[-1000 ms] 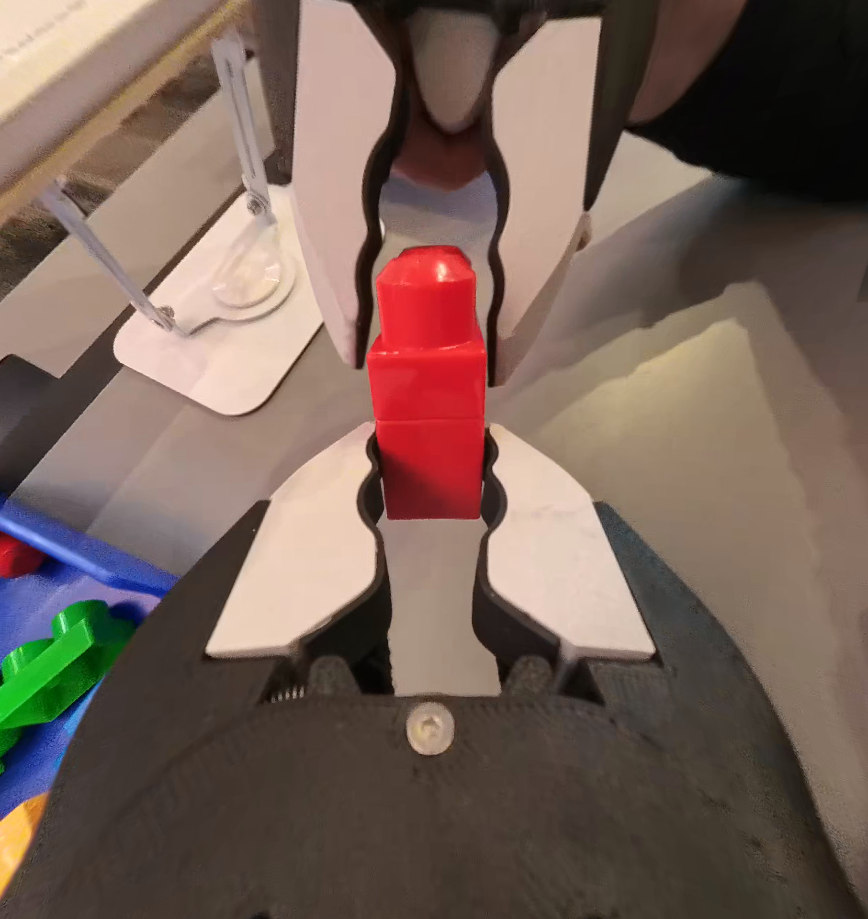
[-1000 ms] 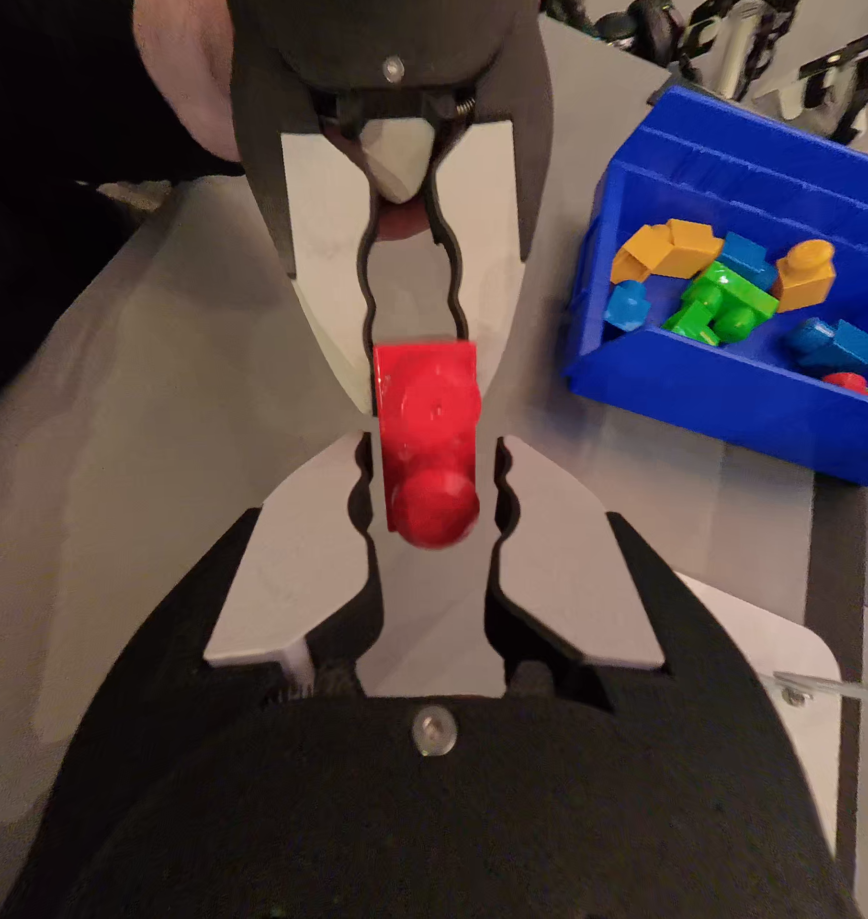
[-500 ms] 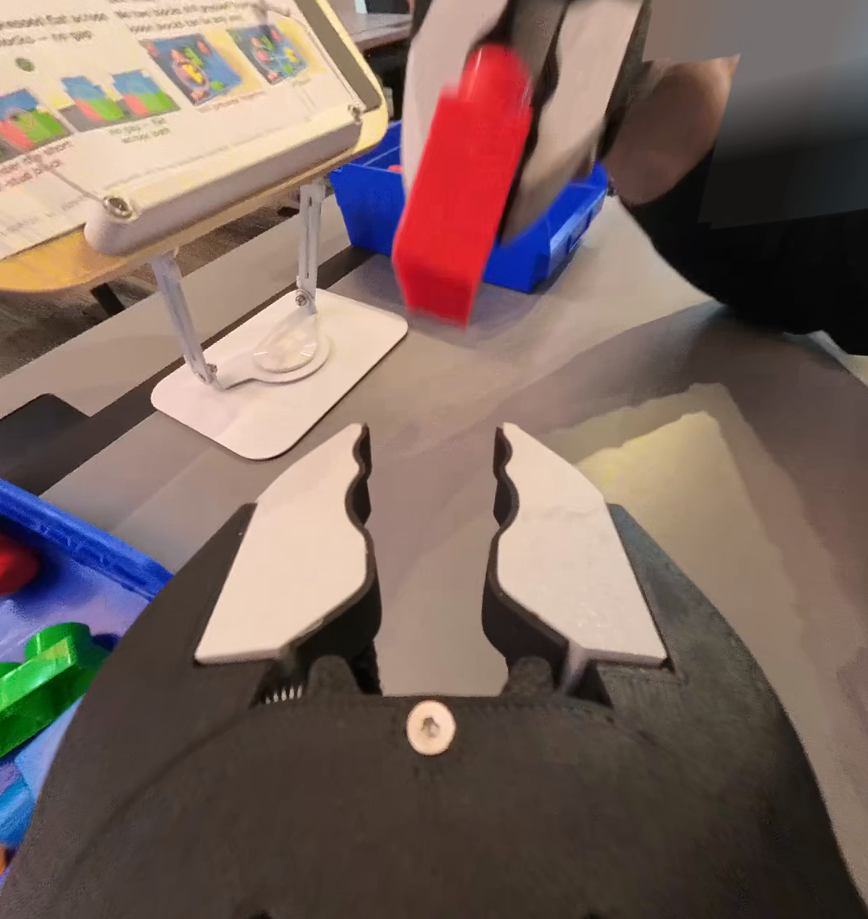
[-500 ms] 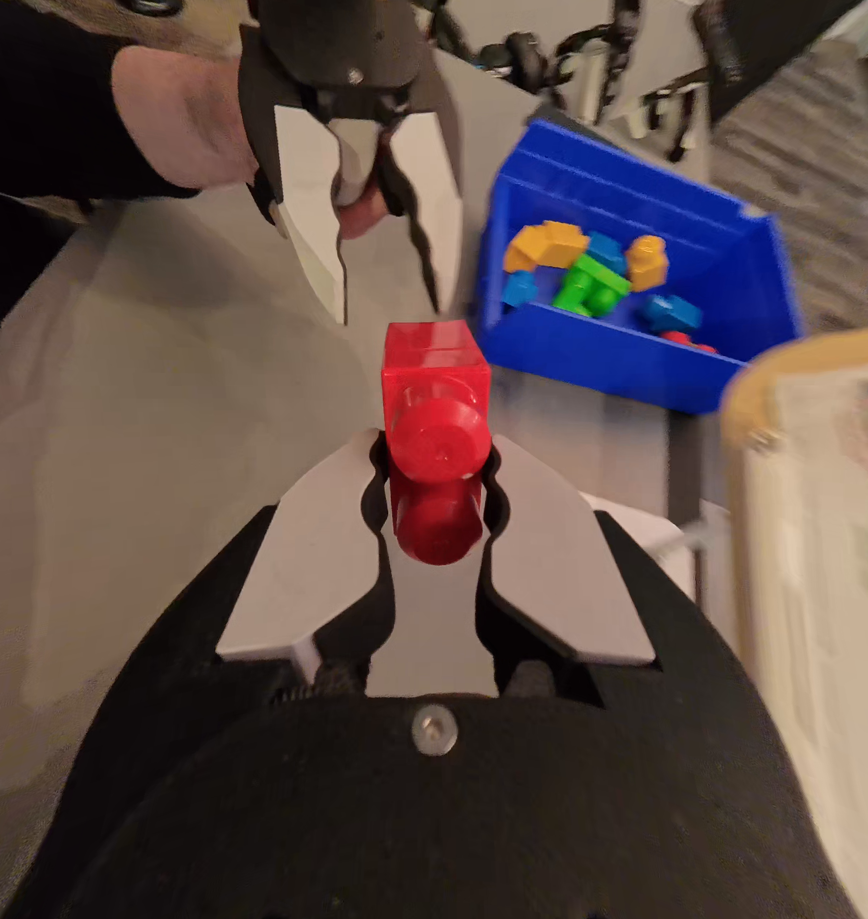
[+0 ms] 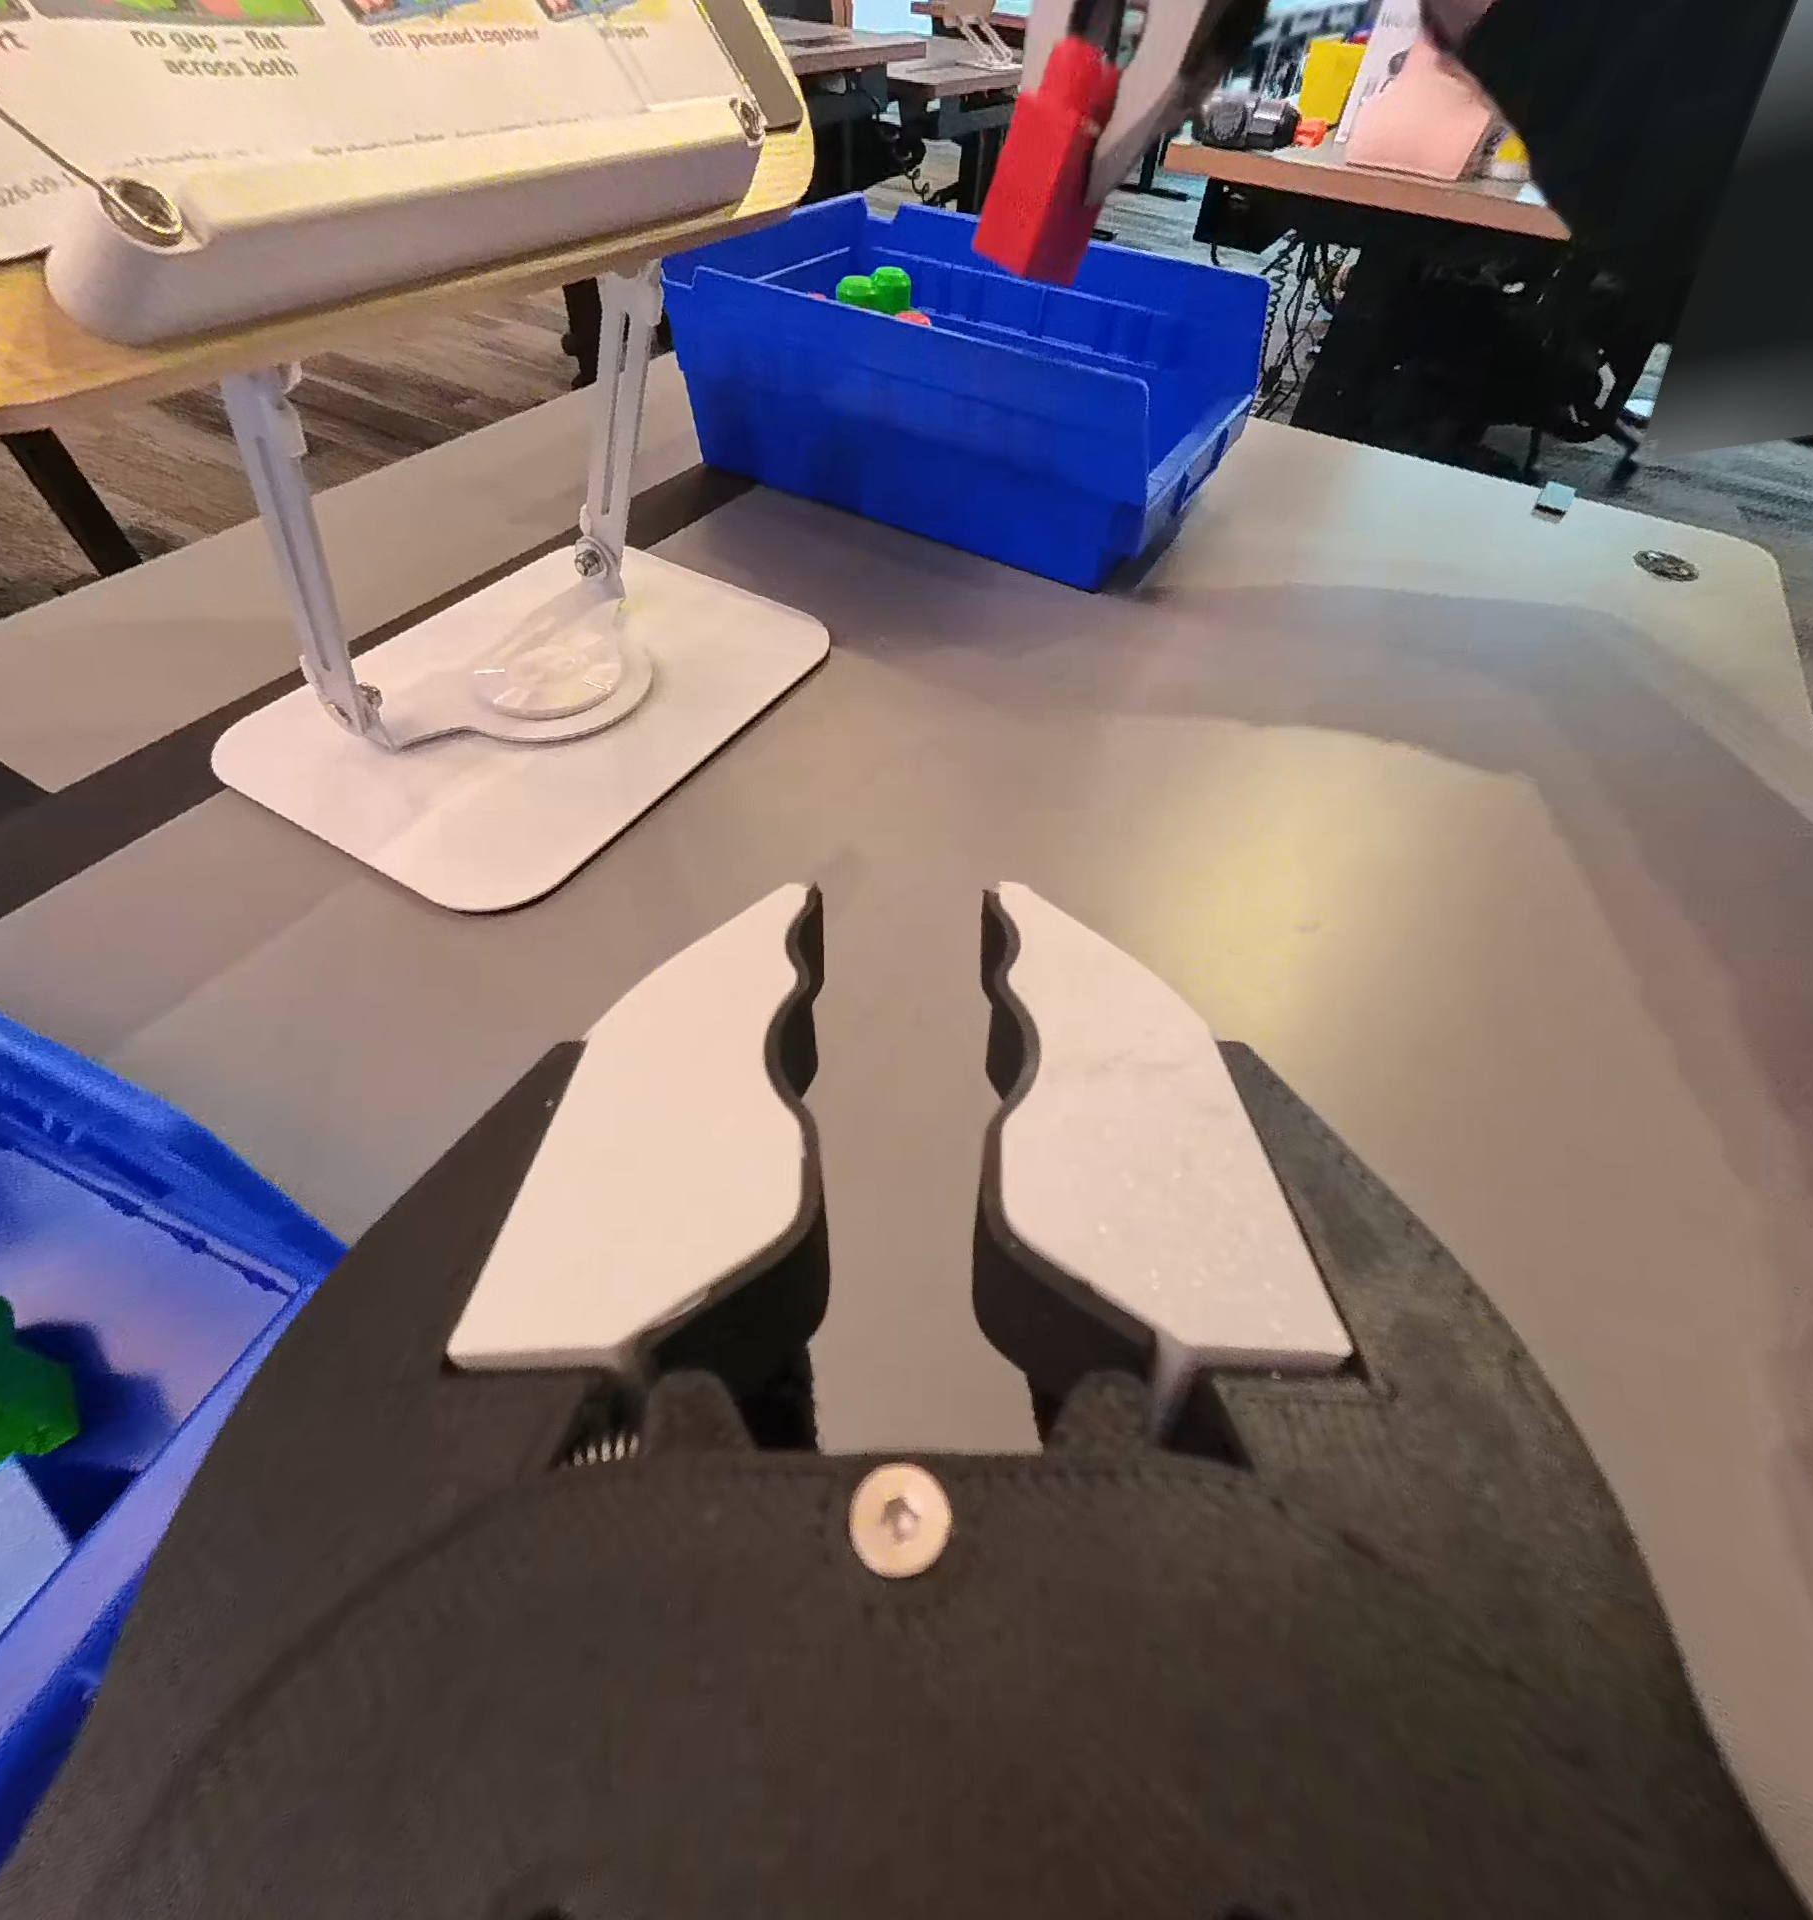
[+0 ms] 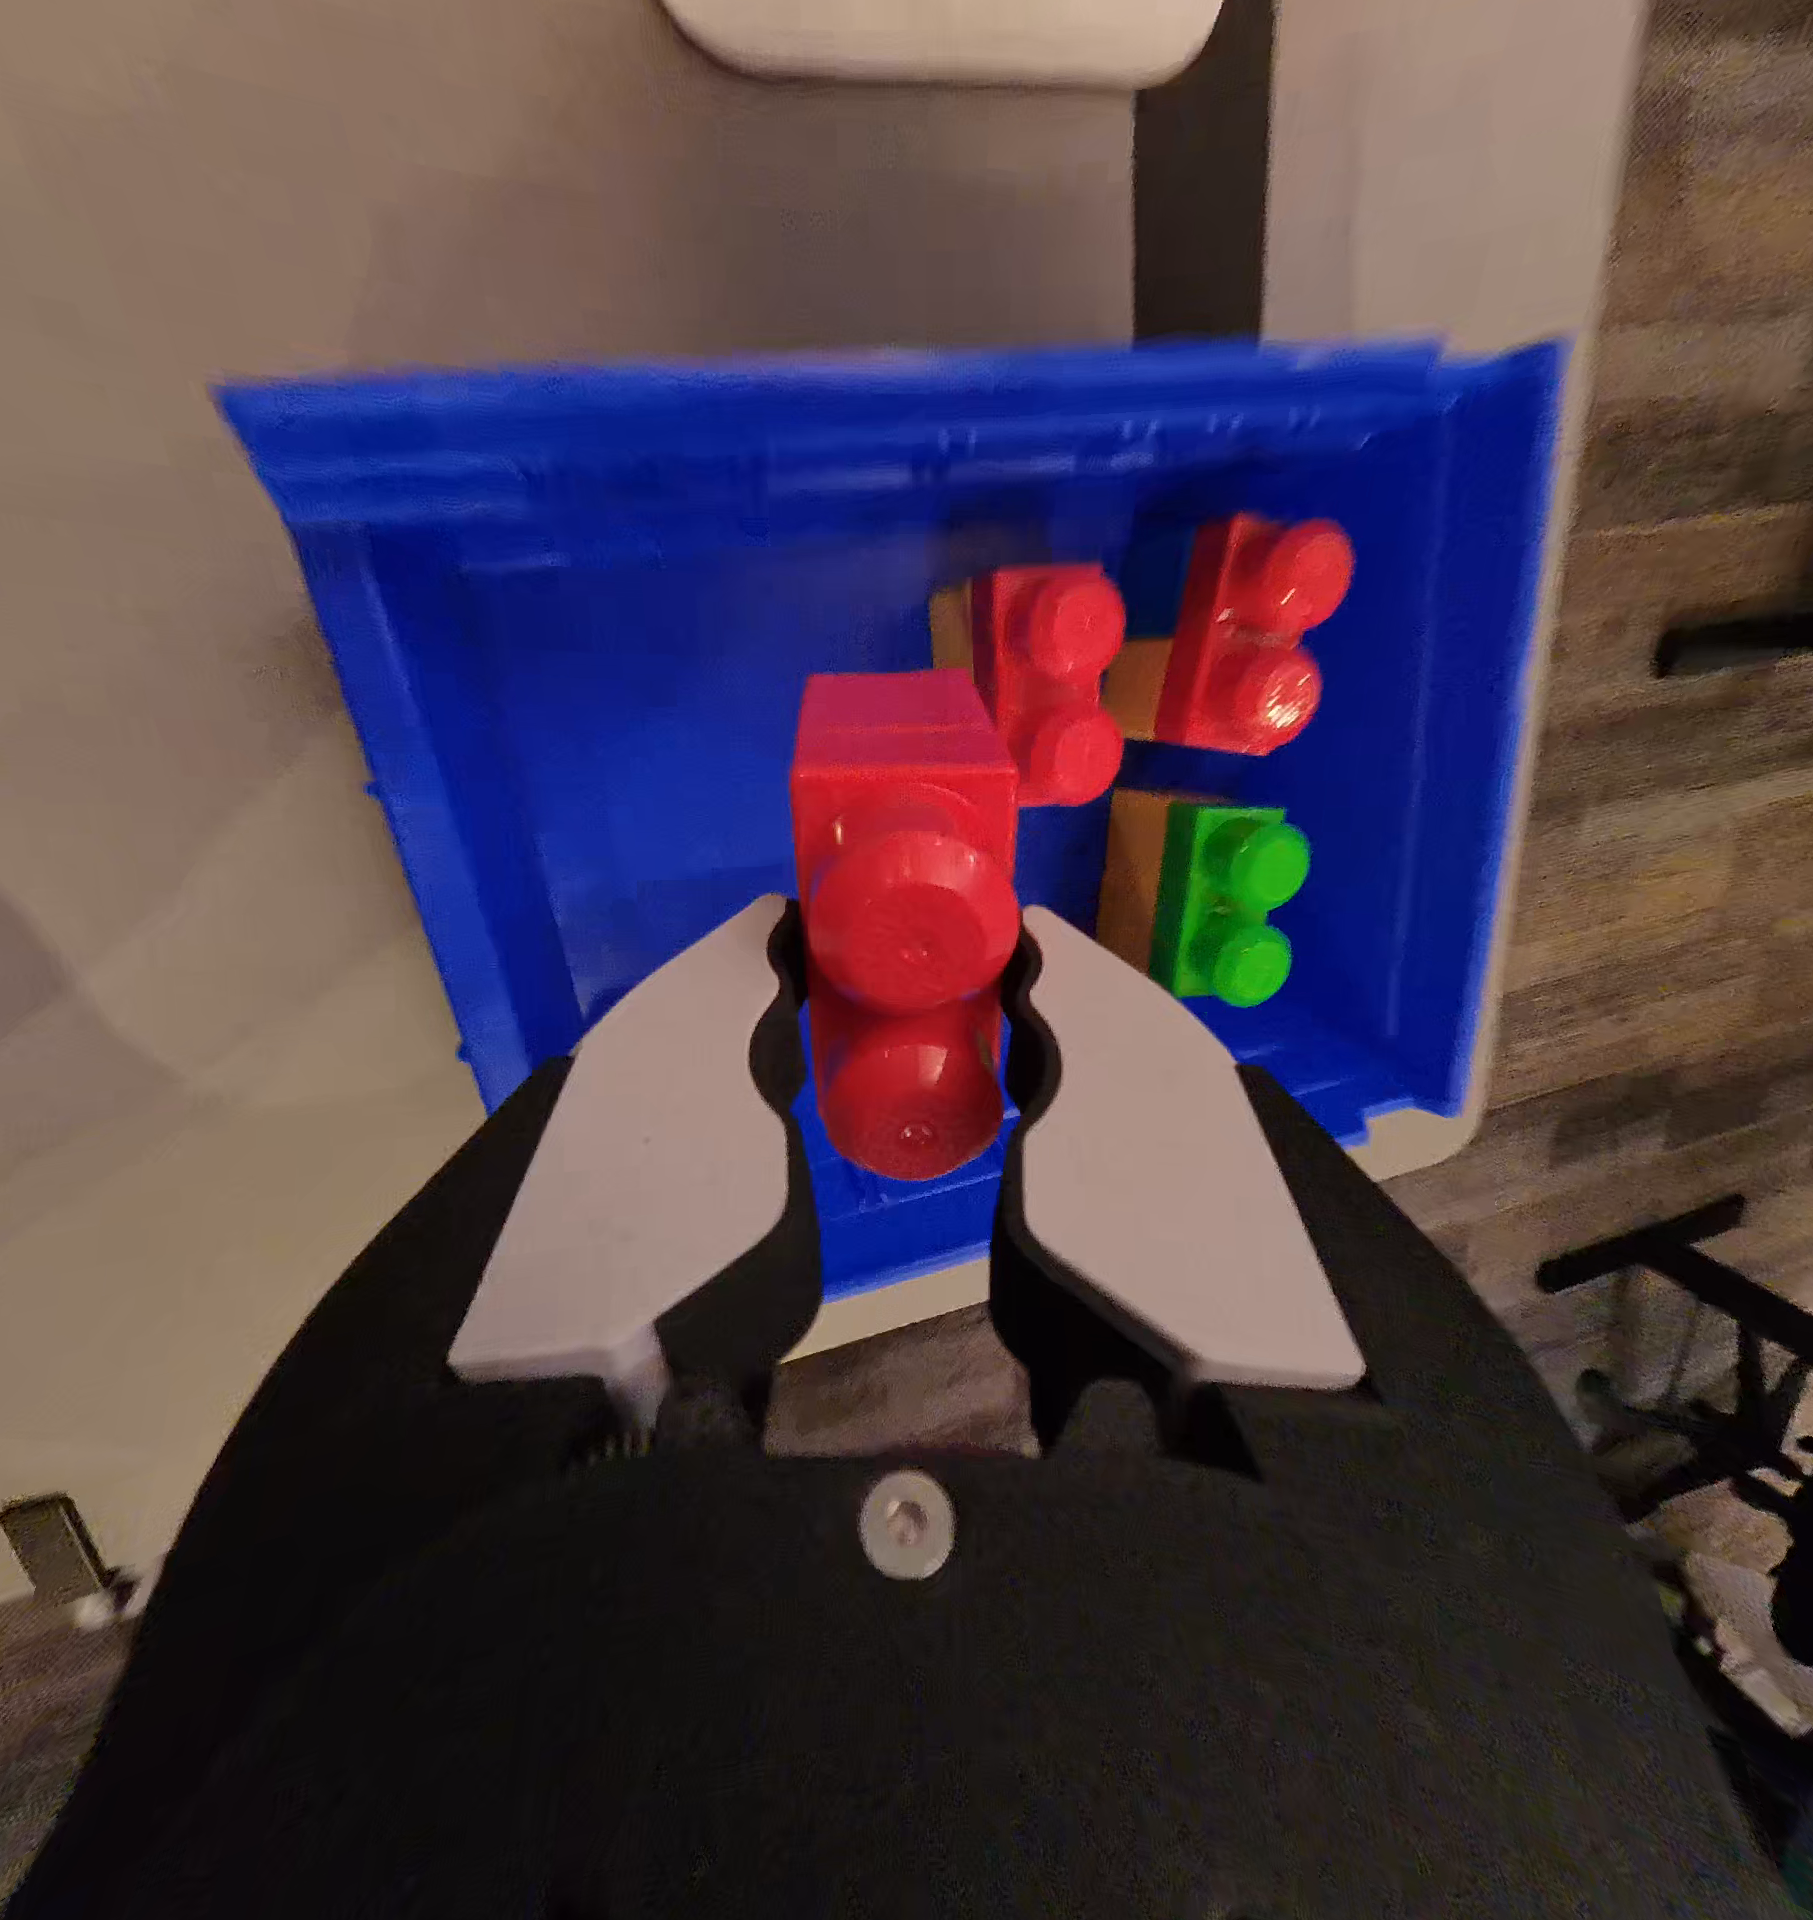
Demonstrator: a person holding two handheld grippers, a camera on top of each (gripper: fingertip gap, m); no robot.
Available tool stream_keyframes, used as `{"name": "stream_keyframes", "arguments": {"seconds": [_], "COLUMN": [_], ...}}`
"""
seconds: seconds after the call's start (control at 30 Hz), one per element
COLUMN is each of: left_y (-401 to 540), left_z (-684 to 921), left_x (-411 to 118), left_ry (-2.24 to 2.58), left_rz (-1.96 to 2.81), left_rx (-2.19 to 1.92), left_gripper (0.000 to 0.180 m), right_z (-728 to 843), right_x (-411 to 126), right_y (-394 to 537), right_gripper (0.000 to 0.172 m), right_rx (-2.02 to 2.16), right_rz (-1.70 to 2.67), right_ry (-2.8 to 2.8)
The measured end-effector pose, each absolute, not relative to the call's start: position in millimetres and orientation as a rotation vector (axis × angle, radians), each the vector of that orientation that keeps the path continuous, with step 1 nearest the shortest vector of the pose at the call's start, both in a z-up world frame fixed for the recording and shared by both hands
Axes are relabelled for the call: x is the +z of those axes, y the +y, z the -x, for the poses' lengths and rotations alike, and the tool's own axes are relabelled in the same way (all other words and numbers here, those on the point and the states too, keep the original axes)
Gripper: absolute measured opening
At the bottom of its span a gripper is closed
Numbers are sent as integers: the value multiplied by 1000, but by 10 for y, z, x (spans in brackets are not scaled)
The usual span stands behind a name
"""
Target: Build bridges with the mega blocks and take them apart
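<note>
Now my right gripper [image 6: 907, 935] squeezes a red block [image 6: 907, 831], long side pointing away, right over the blue bin [image 6: 569, 727]. My left gripper [image 5: 900, 904] is empty, partly open, above the counter [image 5: 1297, 831].

Your grey table [image 5: 1401, 831] catches warm light. Behind it stand wooden desks [image 5: 1349, 187]. Below lies mottled grey-brown floor [image 6: 1712, 623].

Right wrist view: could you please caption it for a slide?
Right gripper holds a red block over the blue bin.
</note>
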State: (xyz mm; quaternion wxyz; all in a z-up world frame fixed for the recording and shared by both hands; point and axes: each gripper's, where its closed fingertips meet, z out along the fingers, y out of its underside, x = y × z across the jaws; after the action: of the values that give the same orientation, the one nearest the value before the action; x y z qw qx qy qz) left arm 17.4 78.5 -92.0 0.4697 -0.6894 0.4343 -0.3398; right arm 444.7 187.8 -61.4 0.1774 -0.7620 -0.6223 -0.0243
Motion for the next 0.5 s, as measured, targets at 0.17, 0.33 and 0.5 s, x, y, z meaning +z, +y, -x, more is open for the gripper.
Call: {"name": "stream_keyframes", "arguments": {"seconds": [0.17,0.33,0.5], "left_y": [805,826,845], "left_z": [-197,-159,-140], "left_x": [-972,-988,-1030], "left_ry": [1065,1051,1053], "left_rz": [1704,1707,1718], "left_rx": [-836,-845,-855], "left_gripper": [28,27,27], "right_z": [-4772,-4978,-5114], "right_x": [-1231,-1511,-1664], "right_y": [2132,2327,2435], "right_gripper": [37,37,37], "right_rx": [-144,-180,-212], "right_rz": [2298,2384,2451], "right_ry": [-1869,-1922,-1947]}}
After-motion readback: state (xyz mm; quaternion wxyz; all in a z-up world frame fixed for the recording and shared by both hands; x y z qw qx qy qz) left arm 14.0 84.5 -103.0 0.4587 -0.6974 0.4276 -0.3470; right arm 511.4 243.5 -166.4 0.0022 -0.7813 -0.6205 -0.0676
